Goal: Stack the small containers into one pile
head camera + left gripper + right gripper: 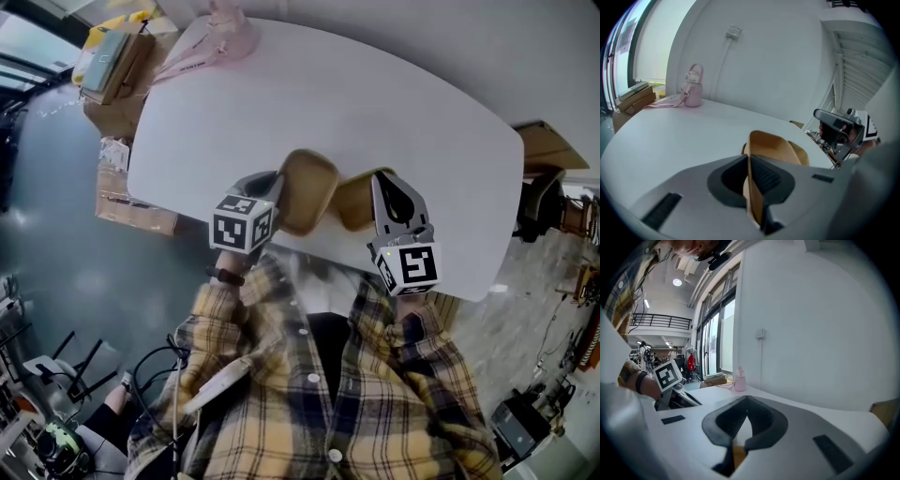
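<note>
Two small tan containers are held above the near edge of the white table (375, 103). My left gripper (277, 189) is shut on the rim of the larger-looking tan container (309, 187); in the left gripper view its thin wall (754, 187) stands edge-on between the closed jaws of my left gripper (749, 161). My right gripper (382, 187) is beside the second tan container (354, 202), which touches or overlaps the first. In the right gripper view the jaw tips of my right gripper (746, 401) meet, and a strip of tan container (738, 453) shows low between them.
A pink bottle (230, 33) with a strap stands at the table's far left corner. Cardboard boxes (117, 66) sit on the floor beyond that corner. A wooden piece (548, 145) is off the table's right end. My plaid-shirted torso (309, 375) is against the near edge.
</note>
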Tool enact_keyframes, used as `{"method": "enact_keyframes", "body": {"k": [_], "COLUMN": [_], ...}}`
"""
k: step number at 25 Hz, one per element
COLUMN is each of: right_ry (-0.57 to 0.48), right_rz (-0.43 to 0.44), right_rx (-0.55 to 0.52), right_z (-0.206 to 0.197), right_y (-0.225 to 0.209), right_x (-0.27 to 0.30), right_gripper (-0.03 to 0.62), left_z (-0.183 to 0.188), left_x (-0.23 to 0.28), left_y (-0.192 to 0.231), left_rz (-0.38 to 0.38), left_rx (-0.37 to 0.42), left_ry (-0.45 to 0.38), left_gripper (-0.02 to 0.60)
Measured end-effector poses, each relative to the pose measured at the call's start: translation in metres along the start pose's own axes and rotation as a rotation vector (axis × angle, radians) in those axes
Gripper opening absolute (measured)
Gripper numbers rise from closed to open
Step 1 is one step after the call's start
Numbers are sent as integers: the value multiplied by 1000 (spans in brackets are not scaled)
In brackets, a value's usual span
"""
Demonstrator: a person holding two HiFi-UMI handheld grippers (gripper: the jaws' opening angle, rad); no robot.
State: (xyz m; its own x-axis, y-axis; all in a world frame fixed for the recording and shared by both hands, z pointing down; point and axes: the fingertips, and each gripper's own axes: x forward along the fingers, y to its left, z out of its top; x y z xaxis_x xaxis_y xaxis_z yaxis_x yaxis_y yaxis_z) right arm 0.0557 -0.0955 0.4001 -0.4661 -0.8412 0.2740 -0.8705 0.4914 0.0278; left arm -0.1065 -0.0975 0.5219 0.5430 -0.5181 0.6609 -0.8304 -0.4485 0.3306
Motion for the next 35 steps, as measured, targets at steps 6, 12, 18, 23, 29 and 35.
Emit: {"method": "enact_keyframes", "body": {"k": [6,12,18,23,29,35], "right_ry": [14,24,24,26,24,24], "right_rz": [-10,-28,-51,-65,-63,-66], "right_rx": [-4,4,13,20,25,26], "right_z": [-3,-5,-5,-5,-3,-2], "right_y": [-3,-9,-13,-19,-20,-21], "right_x": [5,6,3,4,6,6], "right_gripper": [15,15,15,15,15,15], "left_z": [-6,-6,-3,-6,-24,-30], "left_x": [9,22,30,36,46,52], "left_y": [17,15,18,20,22,22], "left_rz": [3,4,57,94,108,120], "left_rx": [-5,75,183,279,332,349], "left_ry": [7,24,-39,-66,-25,-25], "left_gripper": [29,29,29,29,31,31]}}
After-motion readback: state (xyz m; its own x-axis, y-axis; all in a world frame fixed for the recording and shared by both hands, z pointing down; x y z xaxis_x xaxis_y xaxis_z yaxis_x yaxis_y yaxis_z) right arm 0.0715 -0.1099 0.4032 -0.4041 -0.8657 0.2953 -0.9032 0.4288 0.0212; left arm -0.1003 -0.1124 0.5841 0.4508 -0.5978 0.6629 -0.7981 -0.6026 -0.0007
